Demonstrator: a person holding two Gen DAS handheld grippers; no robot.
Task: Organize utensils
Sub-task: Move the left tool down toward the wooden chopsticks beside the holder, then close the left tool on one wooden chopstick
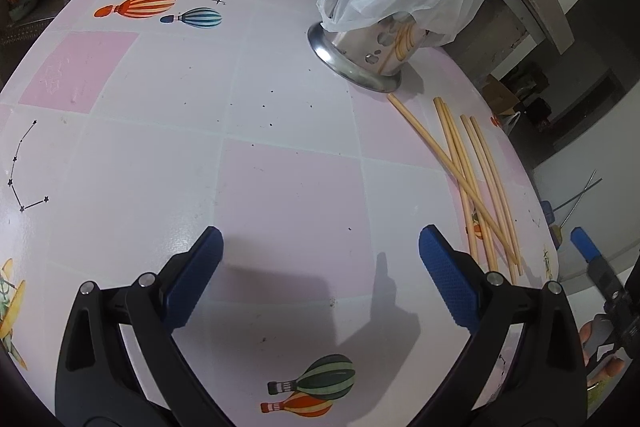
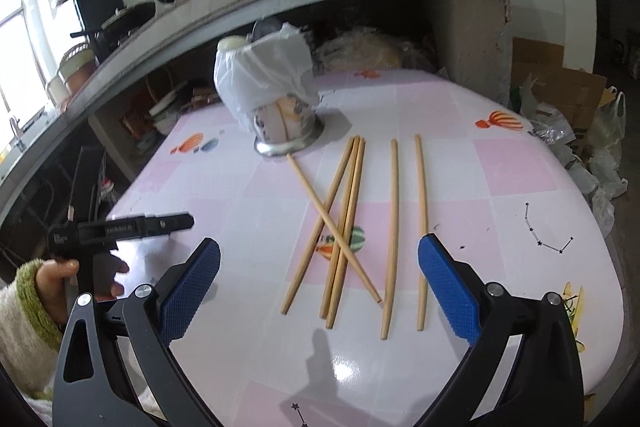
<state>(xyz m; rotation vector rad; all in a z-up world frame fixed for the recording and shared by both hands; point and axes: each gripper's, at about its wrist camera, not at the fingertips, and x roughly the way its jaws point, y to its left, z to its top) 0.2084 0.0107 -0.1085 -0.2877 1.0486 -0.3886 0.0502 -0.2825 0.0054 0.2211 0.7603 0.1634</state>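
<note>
- Both pairs of fingers stand spread wide with nothing between them: right gripper [image 2: 319, 285] above the near ends of the chopsticks [image 2: 350, 223], left gripper [image 1: 320, 277] over bare table [image 1: 280, 131].
- The six chopsticks lie loose, one crossing three others, just before the bag-covered steel holder [image 2: 286, 131].
- Step, as I judge: picking has not begun; next calls for pinching one stick.
- No readable writing; balloon prints only.

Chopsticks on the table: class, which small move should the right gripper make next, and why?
Probably lower the open right gripper onto one separate chopstick. Its jaws are empty, six chopsticks lie loose, and the metal holder stands just beyond them.
</note>
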